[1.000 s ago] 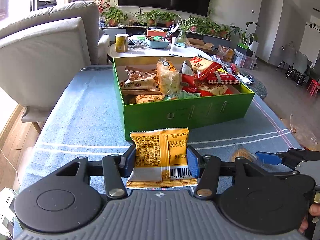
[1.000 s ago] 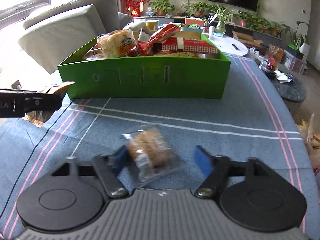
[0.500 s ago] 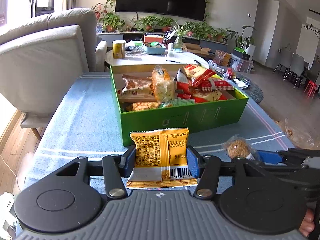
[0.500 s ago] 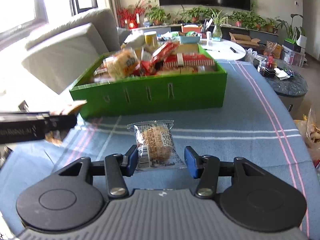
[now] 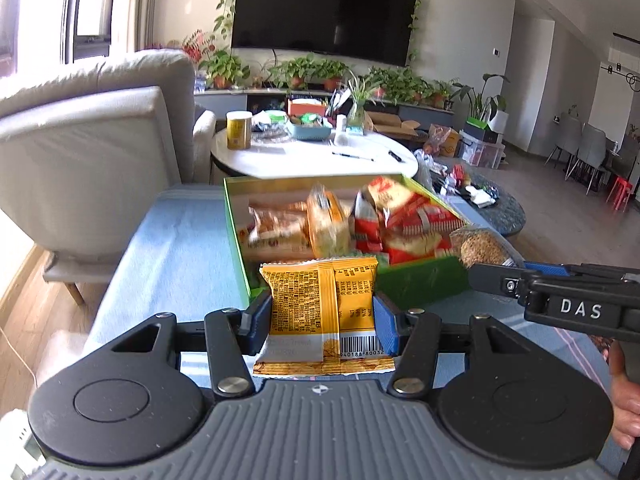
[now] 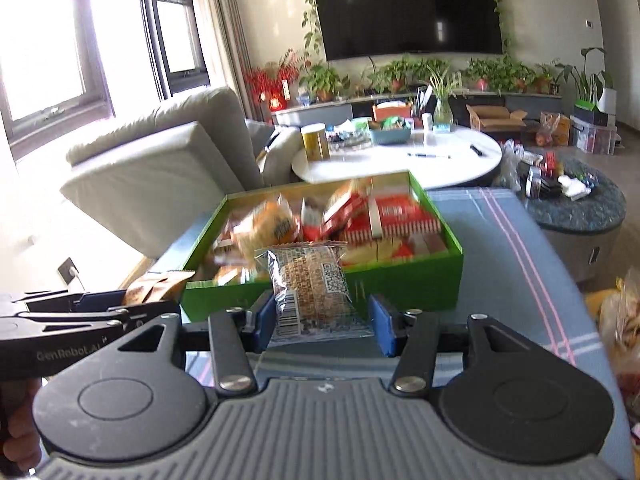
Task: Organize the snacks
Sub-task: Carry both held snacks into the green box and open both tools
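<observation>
Black grippers (image 5: 322, 326), blue-padded jaws, silver screws.

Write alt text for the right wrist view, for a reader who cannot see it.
The right hand-held gripper holds a clear-wrapped grain snack bar in front of a green box packed with snack packets on a blue striped tablecloth. At the left edge, the left hand-held gripper carries an orange packet.

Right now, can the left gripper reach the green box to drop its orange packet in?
Probably yes. The left gripper, shut on the orange packet, is raised near the green box, whose top is open; the right gripper is alongside, not blocking.
</observation>
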### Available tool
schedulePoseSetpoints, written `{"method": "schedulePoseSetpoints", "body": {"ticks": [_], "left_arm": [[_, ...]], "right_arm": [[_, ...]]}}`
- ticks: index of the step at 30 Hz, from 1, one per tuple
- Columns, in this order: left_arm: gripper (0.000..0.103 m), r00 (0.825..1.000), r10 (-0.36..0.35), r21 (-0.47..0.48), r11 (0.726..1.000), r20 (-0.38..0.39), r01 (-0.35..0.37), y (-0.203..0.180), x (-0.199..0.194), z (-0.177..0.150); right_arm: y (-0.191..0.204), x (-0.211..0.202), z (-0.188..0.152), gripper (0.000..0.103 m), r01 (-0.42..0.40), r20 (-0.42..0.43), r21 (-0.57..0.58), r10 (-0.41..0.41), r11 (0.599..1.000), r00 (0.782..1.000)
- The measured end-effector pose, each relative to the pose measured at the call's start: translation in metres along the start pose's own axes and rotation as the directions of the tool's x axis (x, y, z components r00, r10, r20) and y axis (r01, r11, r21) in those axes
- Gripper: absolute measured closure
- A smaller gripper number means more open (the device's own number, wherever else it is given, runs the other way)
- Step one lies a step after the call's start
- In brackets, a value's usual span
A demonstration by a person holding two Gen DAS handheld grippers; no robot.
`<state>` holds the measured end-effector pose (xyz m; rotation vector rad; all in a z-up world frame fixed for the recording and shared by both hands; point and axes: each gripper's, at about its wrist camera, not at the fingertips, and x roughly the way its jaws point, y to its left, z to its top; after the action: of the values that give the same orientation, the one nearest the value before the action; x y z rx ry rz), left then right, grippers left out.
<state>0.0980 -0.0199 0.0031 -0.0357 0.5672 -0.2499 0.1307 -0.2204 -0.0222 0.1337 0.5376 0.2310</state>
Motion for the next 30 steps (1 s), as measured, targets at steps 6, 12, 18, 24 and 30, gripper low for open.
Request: {"method": "schedulePoseSetpoints", "body": {"ticks": [6, 12, 18, 24, 30], "left_arm": [[0.054, 0.999, 0.023, 0.021, 0.999, 0.035, -0.024, 0.001, 0.01, 0.027], [0.054, 0.998, 0.048, 0.02, 0.999, 0.051, -0.049, 0.003, 0.027, 0.052], [0.054, 0.996, 0.073, 0.006, 0.997, 0.043, -0.073, 0.008, 0.053, 0.073], [0.054, 0.996, 0.085, 0.005, 0.996, 0.015, -0.085, 0.011, 0.083, 0.085], [0.054, 0.996, 0.081, -0.022, 0.996, -0.024, -0.082, 0.02, 0.111, 0.089]], "right_arm": [[-0.001, 0.007, 0.022, 0.037, -0.005, 0.046, -0.002, 0.005, 1.0, 0.999], [-0.008, 0.021, 0.045, 0.037, 0.018, 0.06, 0.008, -0.019, 1.0, 0.998], [-0.015, 0.036, 0.059, 0.037, 0.018, 0.037, 0.044, -0.019, 0.999, 0.999], [-0.014, 0.053, 0.068, 0.037, 0.017, 0.018, 0.054, -0.018, 0.998, 1.0], [-0.011, 0.078, 0.076, 0.037, 0.015, -0.013, 0.048, -0.015, 0.999, 1.0]]}}
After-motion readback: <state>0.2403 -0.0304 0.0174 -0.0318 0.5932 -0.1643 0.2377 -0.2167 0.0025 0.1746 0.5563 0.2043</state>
